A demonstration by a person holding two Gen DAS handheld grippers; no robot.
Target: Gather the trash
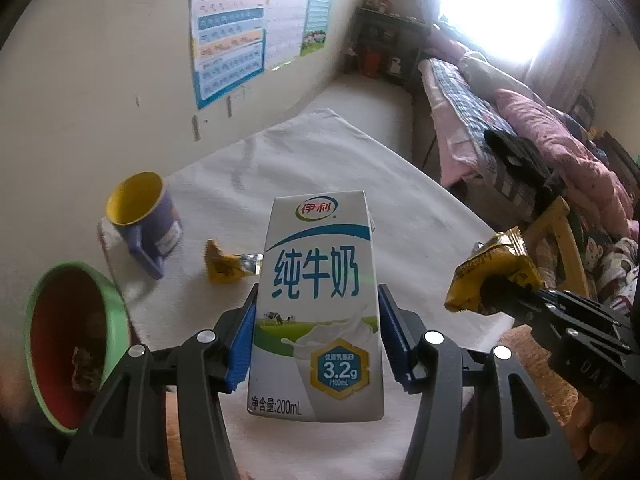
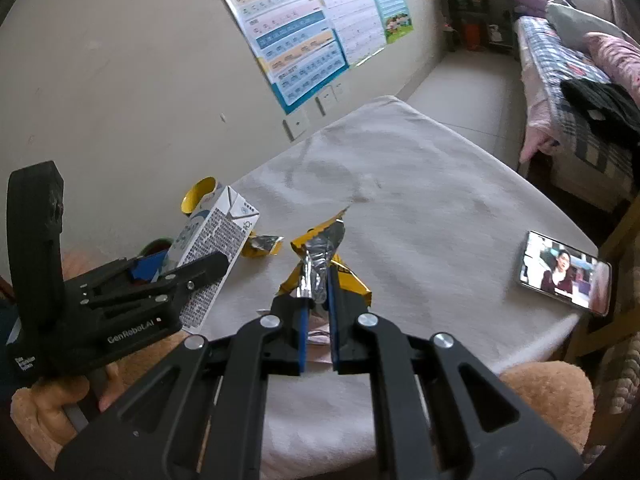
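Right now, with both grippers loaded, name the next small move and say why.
Probably swing the left gripper, holding the milk carton, over the green bin and let go: the bin sits close on its left, while the right gripper is pinching a yellow wrapper.

Milk carton (image 1: 318, 304), front face: brand 伊利 at top, 纯牛奶 in large blue characters, hexagon badge "3.2g /100mL", "净含量:200mL" at bottom. Left gripper (image 2: 188, 268) body: "GenRobot.AI" in white. Wall posters (image 2: 288, 36): print too small to read.

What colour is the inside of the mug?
The mug is yellow inside, purple outside. It shows best in the left wrist view.
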